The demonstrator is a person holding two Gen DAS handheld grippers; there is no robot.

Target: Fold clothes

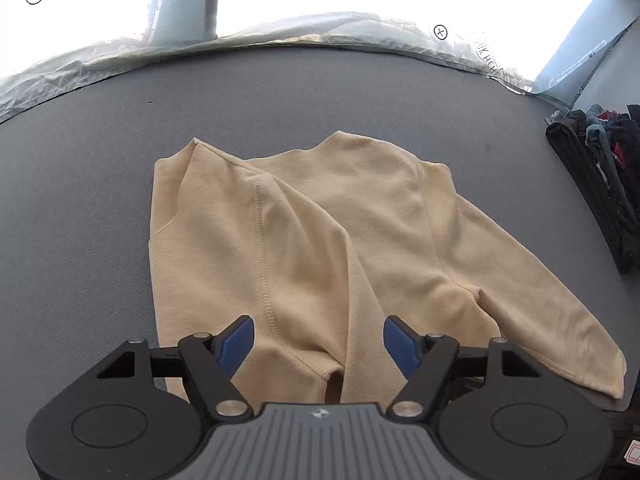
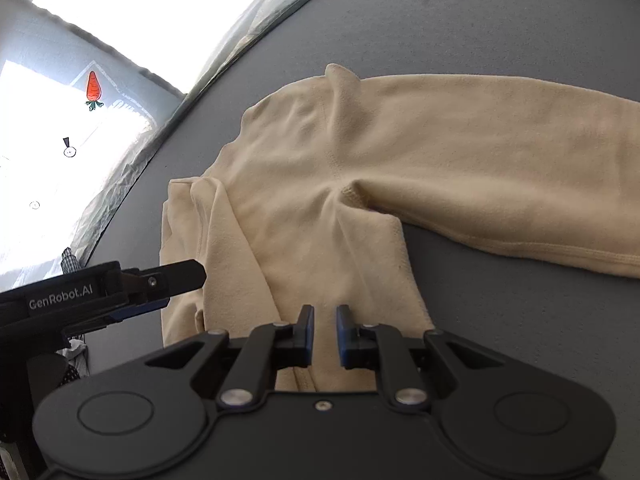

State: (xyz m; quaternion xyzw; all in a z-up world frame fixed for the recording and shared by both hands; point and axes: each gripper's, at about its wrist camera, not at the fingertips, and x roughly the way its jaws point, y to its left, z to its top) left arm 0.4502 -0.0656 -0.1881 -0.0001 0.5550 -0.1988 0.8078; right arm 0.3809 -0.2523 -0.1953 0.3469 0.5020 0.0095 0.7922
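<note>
The beige long-sleeved top lies on the grey bench, one side already turned in over the body so a sleeve seam runs down its middle, the other sleeve stretched out flat away from the body. That fits a fold partly made or one just laid open.

The soft knit could bunch or drag: a pinch that catches both layers near the top's near hem would pull the turned-in panel out of line, and the loose sleeve could trail and crease.

The left tongs hang just above the top's near hem, spread wide, holding nothing; whether the blue pads brush the cloth I cannot tell. The right tongs, also over that near hem, show only a narrow gap, with no cloth seen between them.

A pile of dark clothes sits well apart from the top.
</note>
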